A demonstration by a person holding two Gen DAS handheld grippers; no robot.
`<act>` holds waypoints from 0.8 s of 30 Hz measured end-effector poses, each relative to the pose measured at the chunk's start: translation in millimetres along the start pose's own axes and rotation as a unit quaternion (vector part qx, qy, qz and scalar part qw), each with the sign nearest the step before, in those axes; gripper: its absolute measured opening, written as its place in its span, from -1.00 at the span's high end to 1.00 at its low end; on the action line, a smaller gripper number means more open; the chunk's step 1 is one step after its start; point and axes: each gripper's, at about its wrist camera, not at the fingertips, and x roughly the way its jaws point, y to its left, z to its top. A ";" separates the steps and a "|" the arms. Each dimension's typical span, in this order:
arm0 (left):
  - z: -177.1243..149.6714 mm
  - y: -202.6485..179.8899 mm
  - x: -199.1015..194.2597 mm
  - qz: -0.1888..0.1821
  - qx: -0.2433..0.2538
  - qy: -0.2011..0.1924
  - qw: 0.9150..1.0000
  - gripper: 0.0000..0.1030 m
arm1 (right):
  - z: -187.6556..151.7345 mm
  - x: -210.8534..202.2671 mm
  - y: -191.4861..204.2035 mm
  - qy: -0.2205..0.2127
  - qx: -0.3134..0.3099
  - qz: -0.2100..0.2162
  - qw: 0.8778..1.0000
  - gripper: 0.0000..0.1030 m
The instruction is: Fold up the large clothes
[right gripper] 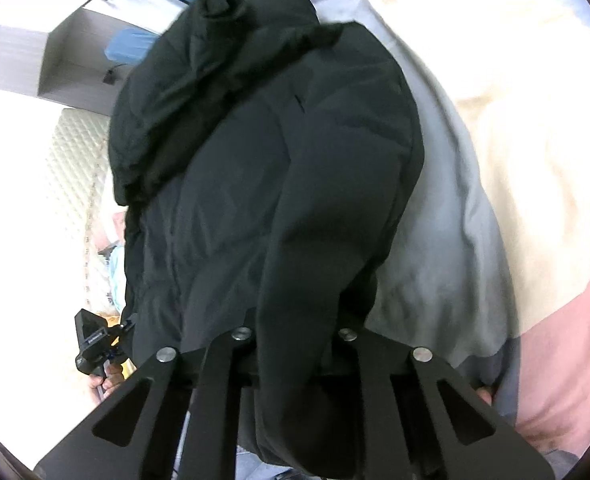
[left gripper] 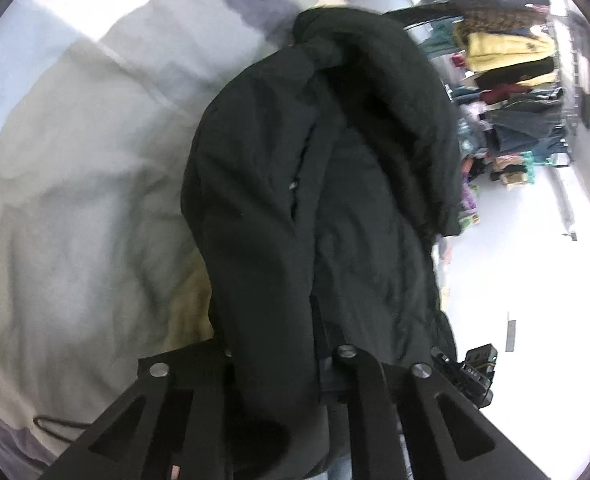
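Between both pairs of clenched jaws, left gripper (left gripper: pixel 291 364) and right gripper (right gripper: pixel 295 344), the coat (left gripper: pixel 315 184) hangs ahead over the bed (left gripper: pixel 79 208), looking bulky, soft, best held by its hem.

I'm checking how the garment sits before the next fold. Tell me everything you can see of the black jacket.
The black jacket is a large, padded-looking coat of smooth, matte dark fabric, with a rougher, fuzzier hood or collar bunched at its far end. It lies lengthwise on a pale, patchwork-coloured bed cover, a sleeve folded over its body. Its near end drapes over both tools: the left gripper and the right gripper are each shut on its fabric, which hides their fingertips.
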 end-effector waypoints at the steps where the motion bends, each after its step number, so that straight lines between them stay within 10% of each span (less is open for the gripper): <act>1: -3.1 -4.4 -5.4 -0.011 -0.002 -0.010 1.000 0.80 | 0.3 -6.6 2.3 -0.004 -0.004 0.006 1.000 0.81; 24: -108.3 -109.0 -183.8 -0.026 0.070 -0.112 0.991 0.95 | -42.9 -184.8 24.4 -0.111 -0.076 0.109 0.985 0.89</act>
